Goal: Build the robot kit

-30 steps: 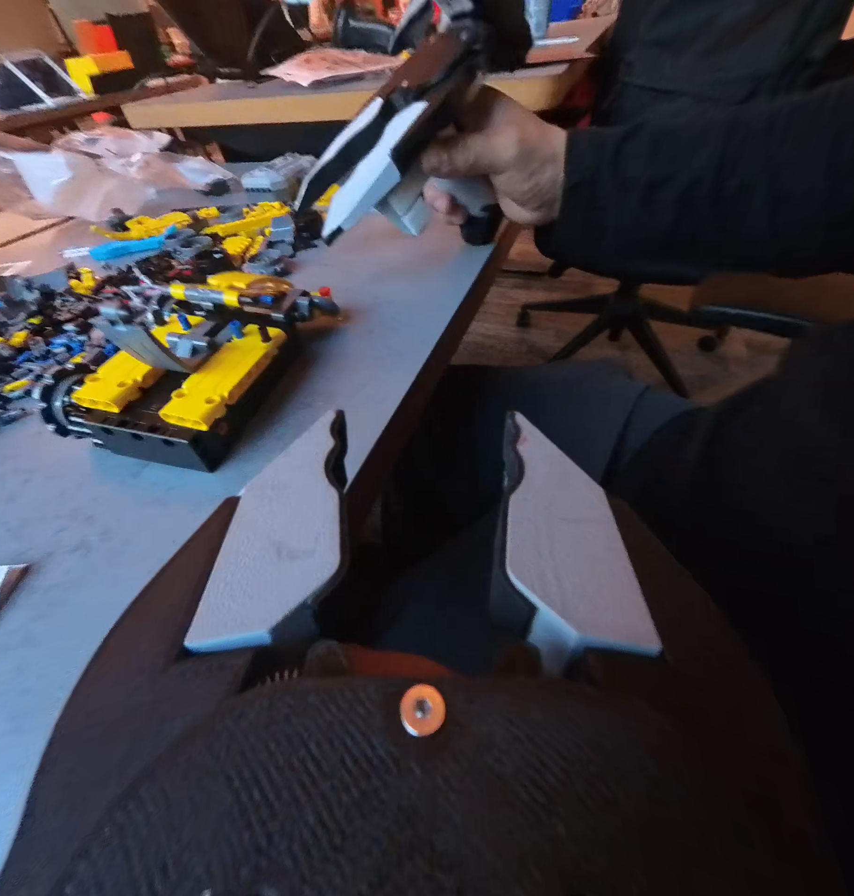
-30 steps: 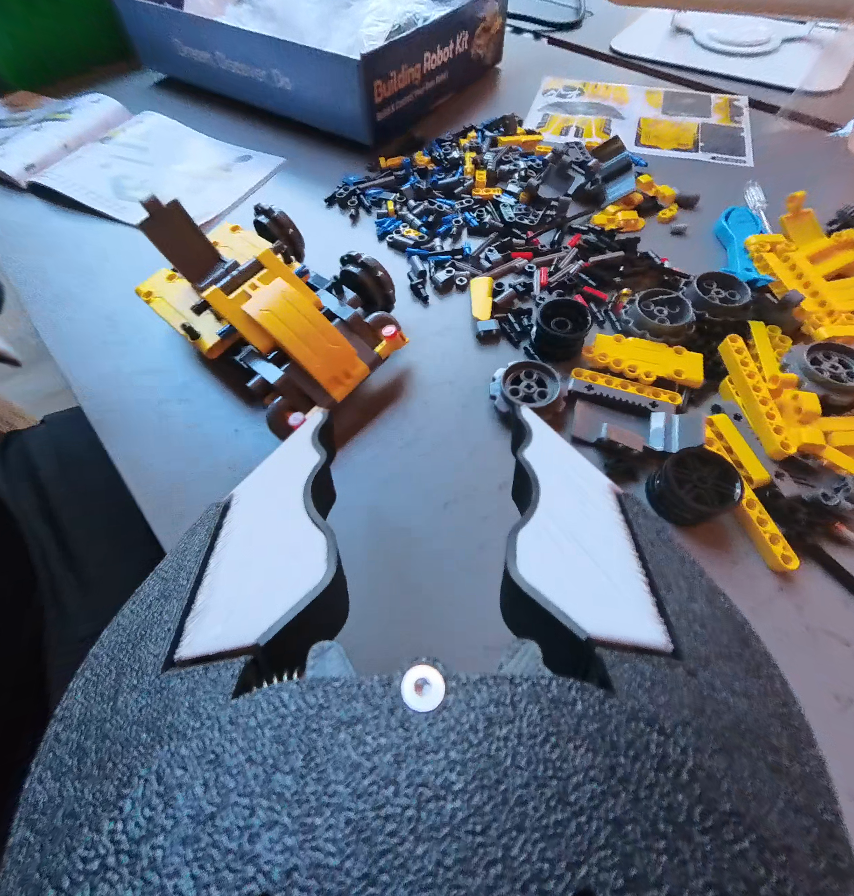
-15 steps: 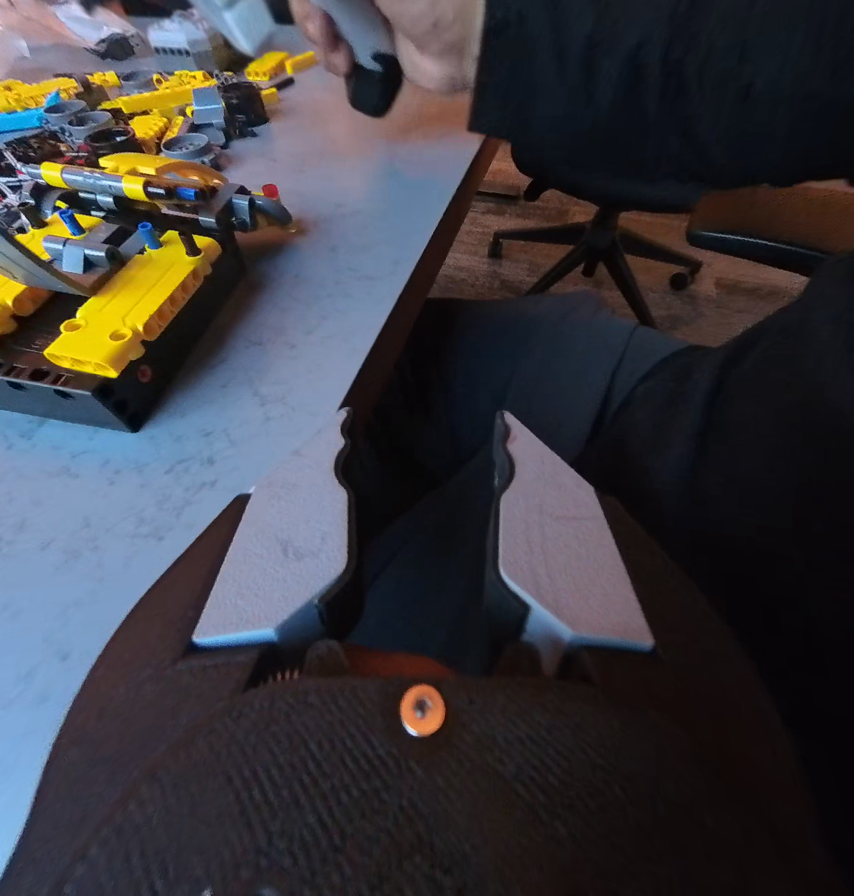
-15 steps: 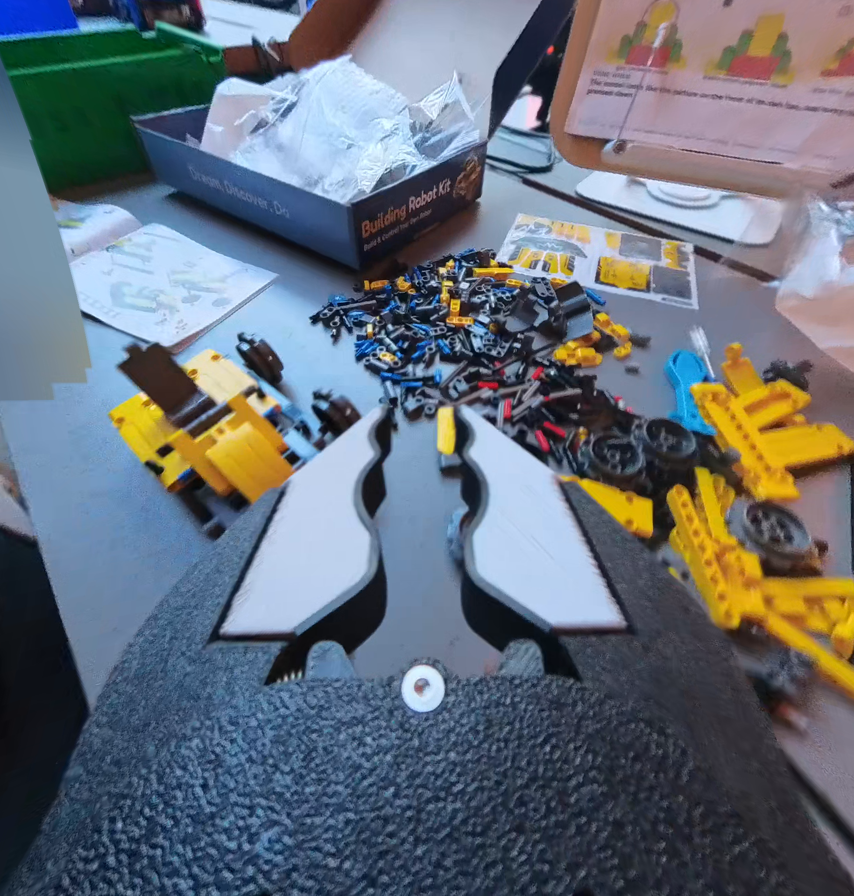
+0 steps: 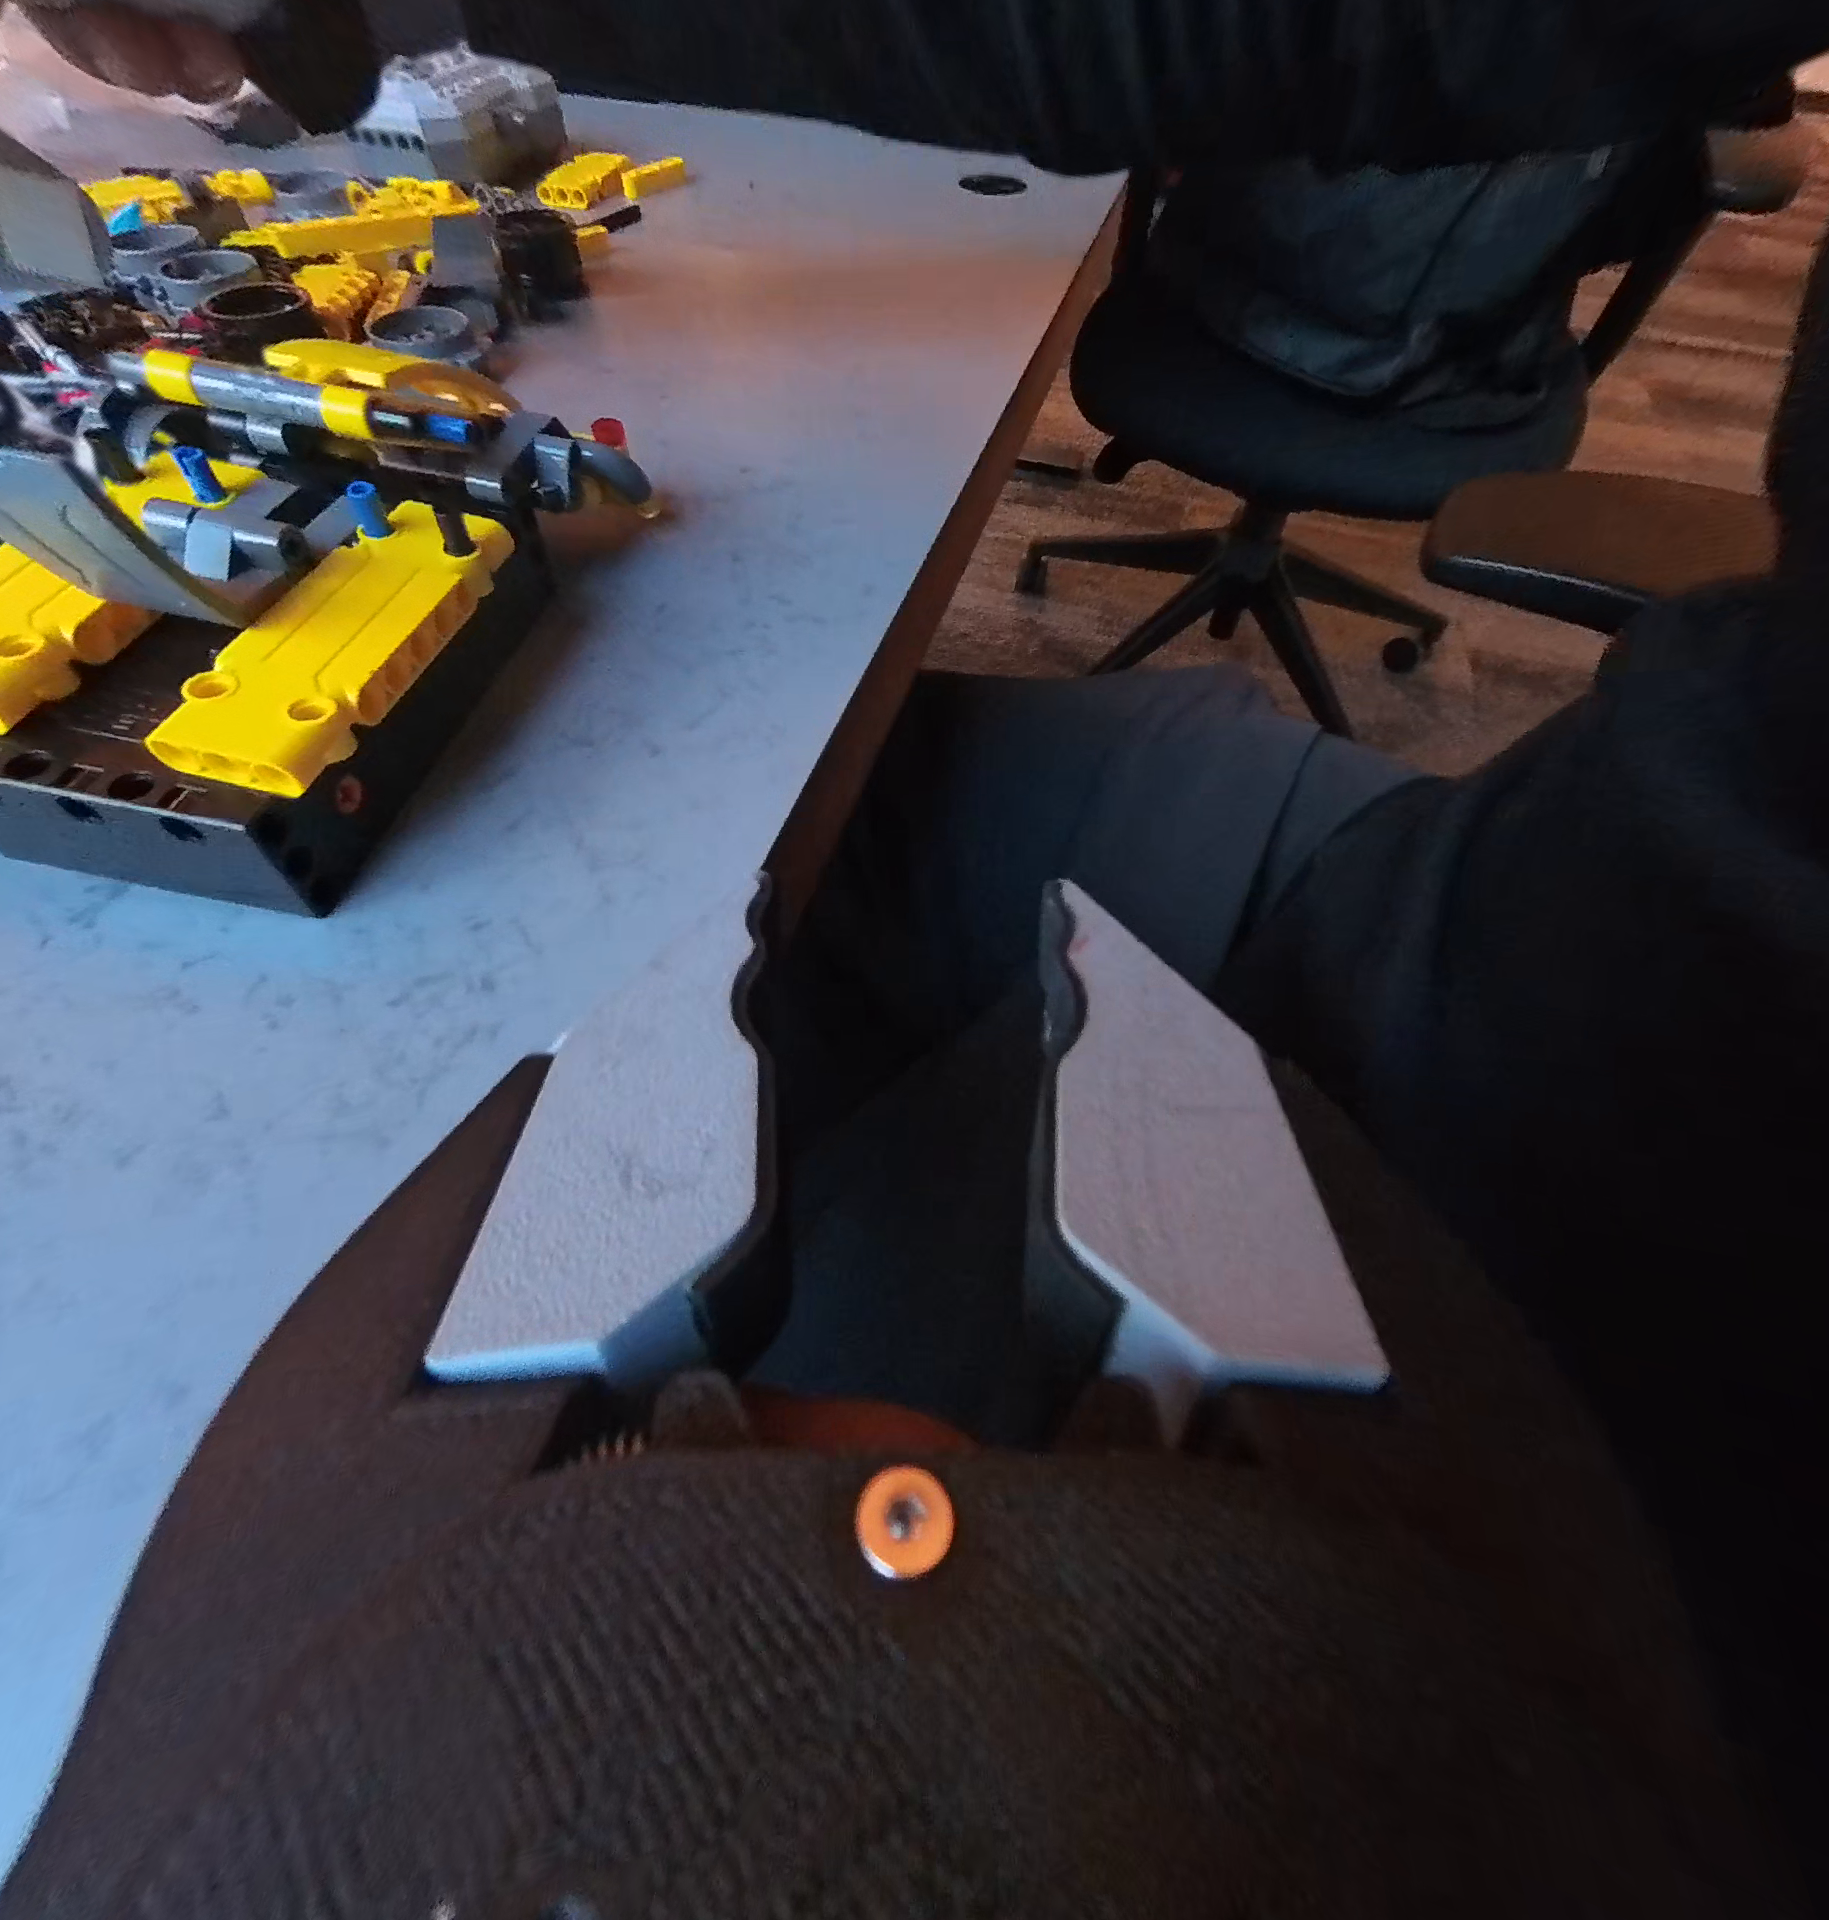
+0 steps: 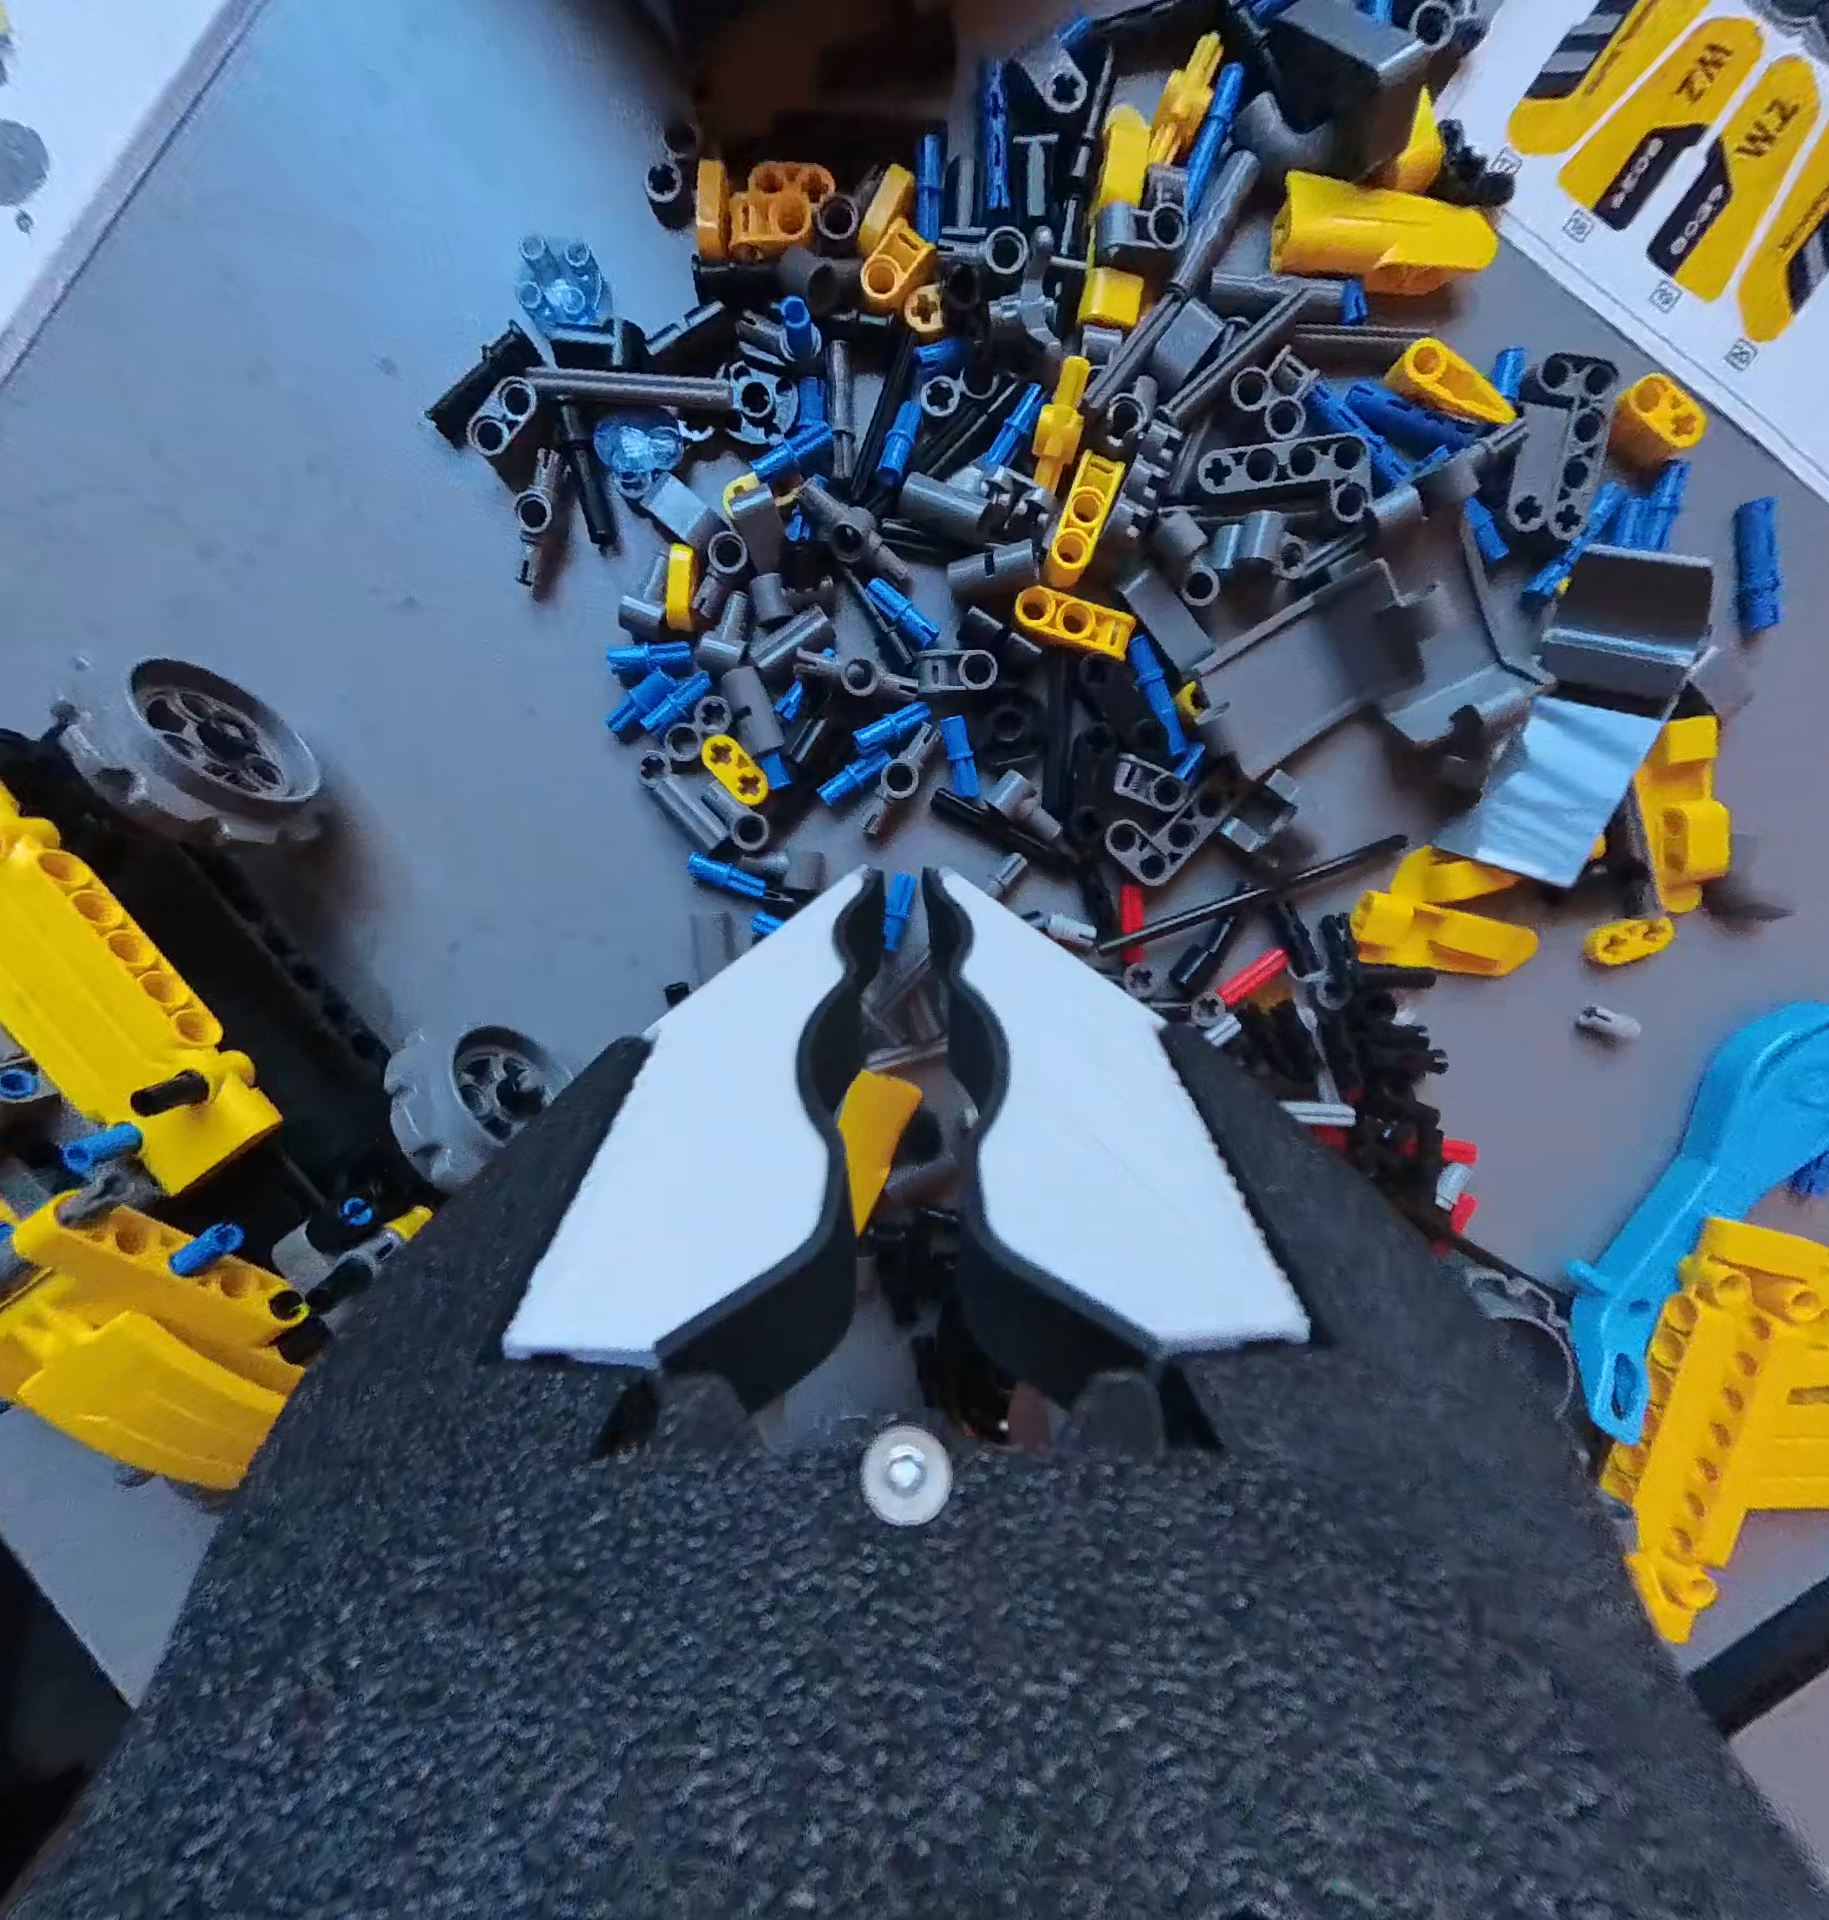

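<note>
— Between the tips of the right gripper (image 6: 899, 883), at the near edge of the heap, lies a small blue plastic connector pin (image 6: 897, 912). What does the gripper do with it?

— Its jaws stand drawn almost together with only a slit between them, and the pin shows in that slit. Whether they pinch it or merely frame it cannot be told.

— How would such a pin handle?

— Likely light, stiff and smooth, prone to roll or flick away. The best hold is probably across its middle, squarely.

— And around it?

— A heap of loose grey, black, blue and yellow plastic building pieces (image 6: 1097, 520) spreads over the grey table (image 6: 266, 416). A yellow wedge-shaped piece (image 6: 874, 1122) lies beneath the fingers. To one side sits a partly built yellow-and-black vehicle model (image 6: 89, 987); to the other, a light-blue plastic tool (image 6: 1741, 1143) and a yellow-and-black sticker sheet (image 6: 1720, 187).

— The left gripper (image 5: 905, 904)?

— Spread wide and empty, it hovers at the table's edge above a person's lap. The model is well apart from it, and a black office chair (image 5: 1305, 436) stands beyond.
</note>
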